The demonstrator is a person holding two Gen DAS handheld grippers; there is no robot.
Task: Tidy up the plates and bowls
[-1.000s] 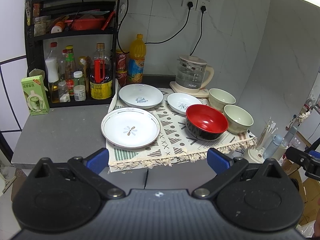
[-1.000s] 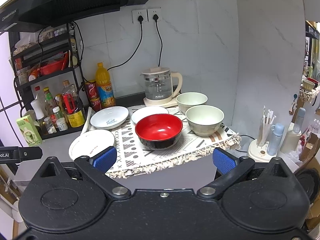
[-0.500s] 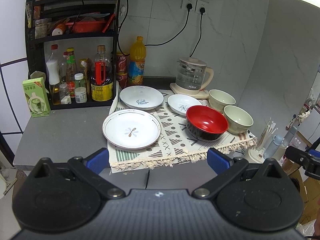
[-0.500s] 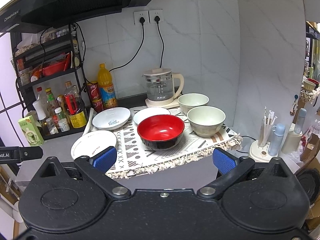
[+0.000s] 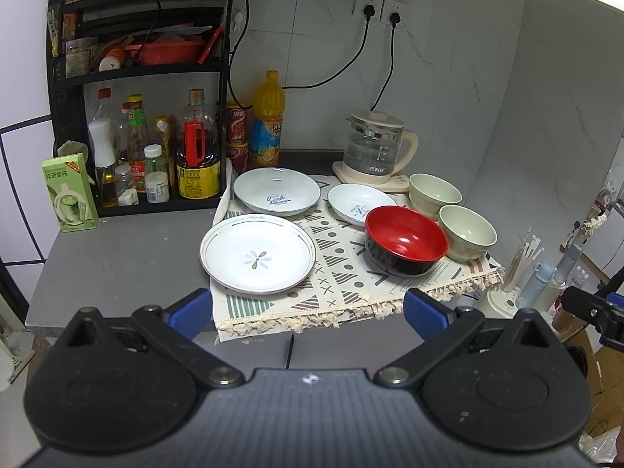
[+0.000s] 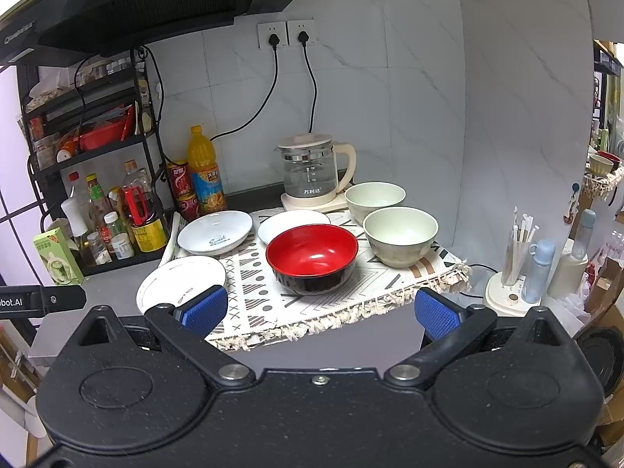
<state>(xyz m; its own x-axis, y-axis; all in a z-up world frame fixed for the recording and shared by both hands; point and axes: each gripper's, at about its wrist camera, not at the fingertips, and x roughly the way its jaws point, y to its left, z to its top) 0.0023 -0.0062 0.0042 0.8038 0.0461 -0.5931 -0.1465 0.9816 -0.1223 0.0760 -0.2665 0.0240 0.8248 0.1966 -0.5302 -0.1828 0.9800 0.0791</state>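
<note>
On a patterned cloth (image 5: 343, 284) lie a flower plate (image 5: 257, 259), a "Sweet" plate (image 5: 277, 191), a small white plate (image 5: 357, 202), a red bowl (image 5: 405, 238) and two pale green bowls (image 5: 466, 232) (image 5: 435, 193). My left gripper (image 5: 308, 314) is open and empty, in front of the counter edge. In the right wrist view the red bowl (image 6: 312, 255), green bowls (image 6: 399, 236) (image 6: 374, 197) and plates (image 6: 214, 232) (image 6: 179, 282) lie ahead of my right gripper (image 6: 319, 308), which is open and empty.
A glass kettle (image 5: 376, 148) stands at the back. A black rack with bottles (image 5: 156, 156), an orange juice bottle (image 5: 267, 121) and a green carton (image 5: 68, 193) stand left. A straw holder (image 6: 514, 269) and bottles stand off the counter's right end.
Both grippers have drawn back and risen slightly; the dishes sit a little lower and farther in both views. Nothing on the counter has moved.
</note>
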